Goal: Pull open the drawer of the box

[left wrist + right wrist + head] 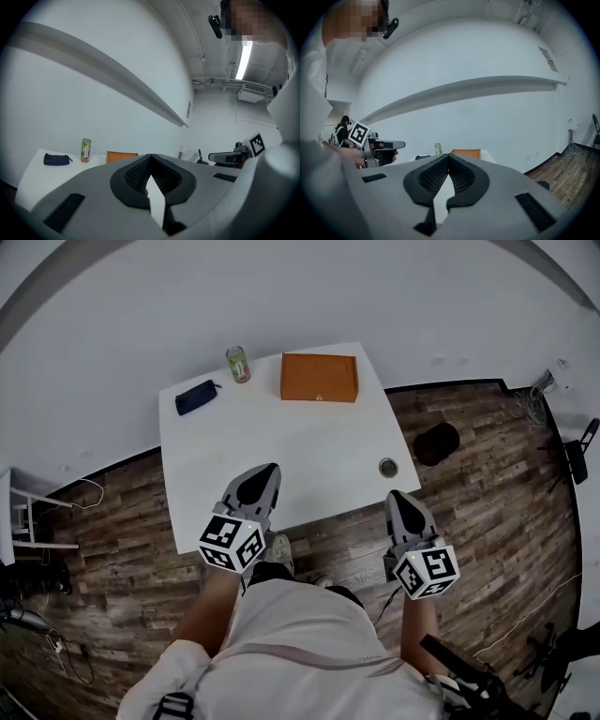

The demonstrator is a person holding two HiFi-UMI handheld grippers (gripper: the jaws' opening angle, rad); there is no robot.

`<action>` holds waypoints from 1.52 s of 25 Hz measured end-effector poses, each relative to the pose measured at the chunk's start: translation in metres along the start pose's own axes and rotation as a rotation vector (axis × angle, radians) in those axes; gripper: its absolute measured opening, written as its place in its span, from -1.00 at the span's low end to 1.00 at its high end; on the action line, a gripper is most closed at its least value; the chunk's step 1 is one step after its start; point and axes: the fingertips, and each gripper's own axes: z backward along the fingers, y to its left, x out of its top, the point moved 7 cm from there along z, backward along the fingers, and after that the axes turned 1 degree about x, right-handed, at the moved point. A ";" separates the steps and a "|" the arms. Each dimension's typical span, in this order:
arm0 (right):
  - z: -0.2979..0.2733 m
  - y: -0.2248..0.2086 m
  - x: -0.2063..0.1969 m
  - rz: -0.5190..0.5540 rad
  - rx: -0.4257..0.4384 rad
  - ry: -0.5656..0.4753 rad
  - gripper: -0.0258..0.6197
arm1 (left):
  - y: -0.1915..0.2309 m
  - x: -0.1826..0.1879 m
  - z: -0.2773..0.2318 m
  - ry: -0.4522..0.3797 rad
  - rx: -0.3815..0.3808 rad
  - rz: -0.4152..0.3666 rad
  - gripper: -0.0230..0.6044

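An orange box lies flat at the far side of the white table, with a small knob on its near face and its drawer closed. It also shows far ahead in the left gripper view as the box and in the right gripper view as the box. My left gripper hangs over the table's near edge, jaws together and empty, as the left gripper shows. My right gripper is just off the table's near right corner, and the right gripper is also closed on nothing.
A drink can and a dark pouch sit at the table's far left. A small round tin rests near the right edge. On the wooden floor are a black round object, a folding chair and a white rack.
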 end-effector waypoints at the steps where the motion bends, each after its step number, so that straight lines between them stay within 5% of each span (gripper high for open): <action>1: -0.012 0.004 0.005 0.004 -0.003 -0.002 -0.92 | 0.012 0.003 -0.003 0.003 -0.004 0.004 -0.89; 12: -0.097 0.020 0.023 0.031 -0.018 0.027 -0.92 | 0.070 0.006 -0.033 0.021 -0.085 0.015 -0.89; 21: -0.135 -0.002 0.016 0.023 0.062 0.068 -0.92 | 0.083 -0.009 -0.061 0.053 -0.009 0.027 -0.89; 28: -0.140 -0.050 0.003 0.002 0.076 0.119 -0.92 | 0.079 -0.028 -0.142 0.096 0.016 -0.011 -0.88; 38: -0.140 -0.107 -0.030 -0.015 0.063 0.213 -0.92 | 0.094 -0.091 -0.271 0.287 0.114 -0.020 -0.45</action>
